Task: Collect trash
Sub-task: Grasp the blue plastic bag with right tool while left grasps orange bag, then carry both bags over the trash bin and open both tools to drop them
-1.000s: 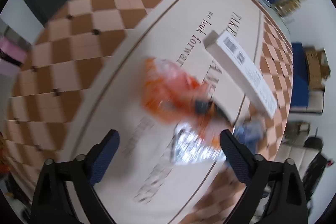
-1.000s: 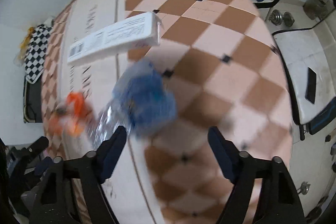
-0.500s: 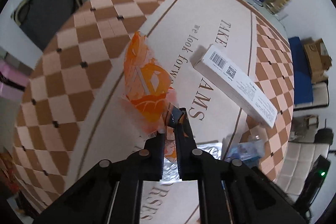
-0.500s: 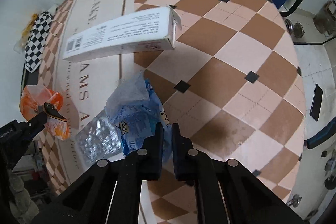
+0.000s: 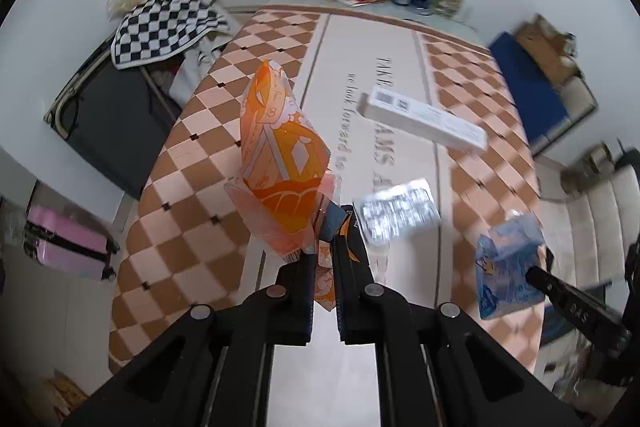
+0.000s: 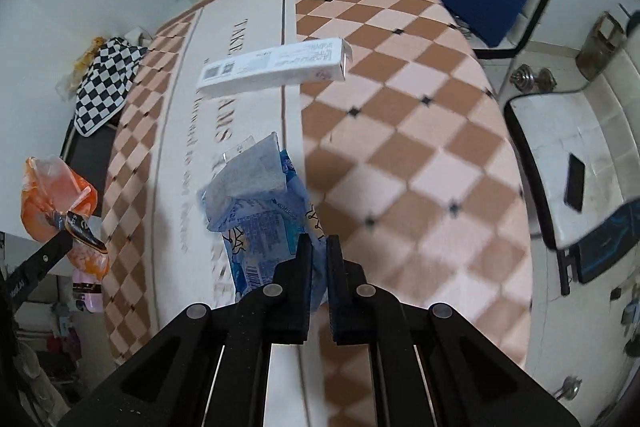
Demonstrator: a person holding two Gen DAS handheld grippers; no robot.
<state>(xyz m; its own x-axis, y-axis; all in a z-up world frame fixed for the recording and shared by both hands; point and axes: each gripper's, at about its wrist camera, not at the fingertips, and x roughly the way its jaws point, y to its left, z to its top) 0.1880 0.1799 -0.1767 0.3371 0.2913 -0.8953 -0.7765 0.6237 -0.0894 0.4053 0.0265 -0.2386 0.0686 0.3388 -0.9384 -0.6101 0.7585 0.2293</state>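
Both pieces are up off the checkered tablecloth [image 5: 180, 163] now. The left gripper [image 5: 324, 247] is clenched on the orange wrapper [image 5: 280, 155], held above the cloth's pale middle strip; the right gripper [image 6: 318, 251] pinches the blue wrapper [image 6: 260, 211] over the same strip. A white carton [image 6: 272, 71] and a foil blister pack [image 5: 396, 215] lie on the cloth beyond. I'd say this is the carry-away step; next comes finding a bin, which I can't see.

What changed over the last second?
Both grippers, open a second ago, shut on wrappers and lifted them off the mat: left gripper holds the orange wrapper, right gripper the blue wrapper. White box and foil blister pack stayed put.
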